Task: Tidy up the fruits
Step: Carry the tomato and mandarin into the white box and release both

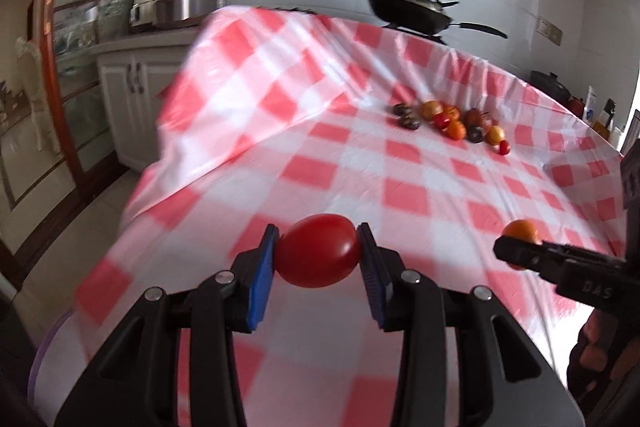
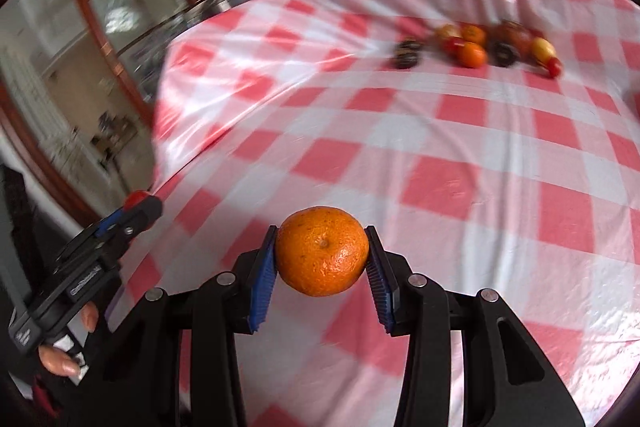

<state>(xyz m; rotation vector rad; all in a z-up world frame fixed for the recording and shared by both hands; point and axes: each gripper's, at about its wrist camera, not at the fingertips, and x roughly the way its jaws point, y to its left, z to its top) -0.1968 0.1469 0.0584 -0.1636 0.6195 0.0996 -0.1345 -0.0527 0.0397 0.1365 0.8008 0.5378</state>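
Two loaded grippers above a table covered with a red-and-white checked cloth (image 1: 328,155). The left gripper (image 1: 318,251) is closed on a red tomato (image 1: 318,251), which is pinched at its two ends between the blue pads, so its long axis runs across the jaws from 9 to 3 o'clock. The right gripper (image 2: 322,251) is clamped on a tangerine (image 2: 322,251), held by its sides with the stem scar turned toward the camera. Both fruits are carried clear of the cloth. The remaining fruits (image 1: 452,121) are seen heaped well apart from both tools, at about 1 o'clock in each wrist view (the right gripper is judged slightly nearer). No bowl or tray can be made out, so the place of delivery cannot be told; a pan (image 1: 412,13) is seen beyond the table's far edge.
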